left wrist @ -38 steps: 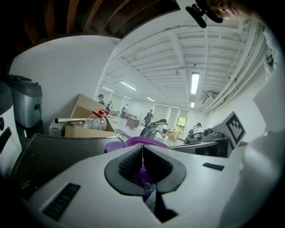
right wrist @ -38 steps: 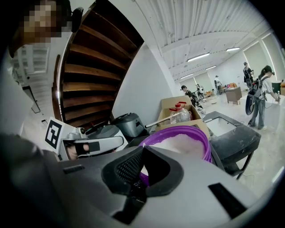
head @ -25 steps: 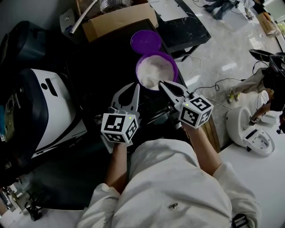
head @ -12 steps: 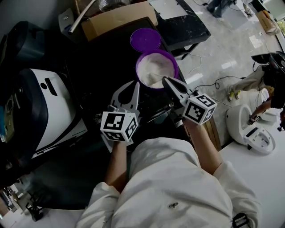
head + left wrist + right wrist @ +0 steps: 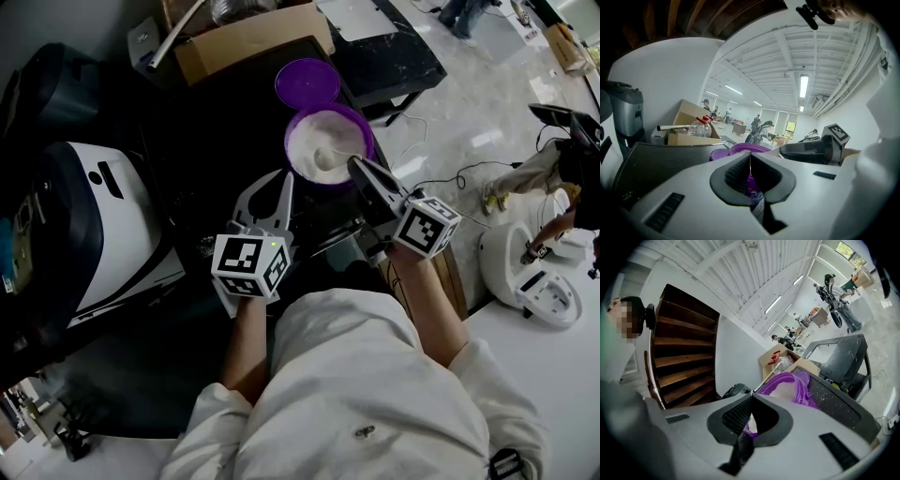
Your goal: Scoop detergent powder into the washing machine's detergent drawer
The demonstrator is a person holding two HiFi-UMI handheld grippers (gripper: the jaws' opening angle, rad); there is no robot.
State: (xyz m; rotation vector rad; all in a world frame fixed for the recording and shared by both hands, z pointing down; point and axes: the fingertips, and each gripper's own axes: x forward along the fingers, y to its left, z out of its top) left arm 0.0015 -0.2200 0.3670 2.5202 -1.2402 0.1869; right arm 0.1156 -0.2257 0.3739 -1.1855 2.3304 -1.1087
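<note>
White washing machine (image 5: 112, 234) stands left of the purple tub (image 5: 364, 131), which holds white detergent powder (image 5: 314, 141); its lid (image 5: 307, 84) lies behind. The right gripper (image 5: 352, 162) grasps 1 scoop (image 5: 330, 156) in the powder. The left gripper (image 5: 281, 176) is clenched near the tub.

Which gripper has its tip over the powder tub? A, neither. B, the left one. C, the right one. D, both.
C: in the head view the right gripper reaches over the rim of the tub above the powder, while the left gripper stops short of the tub.
</note>
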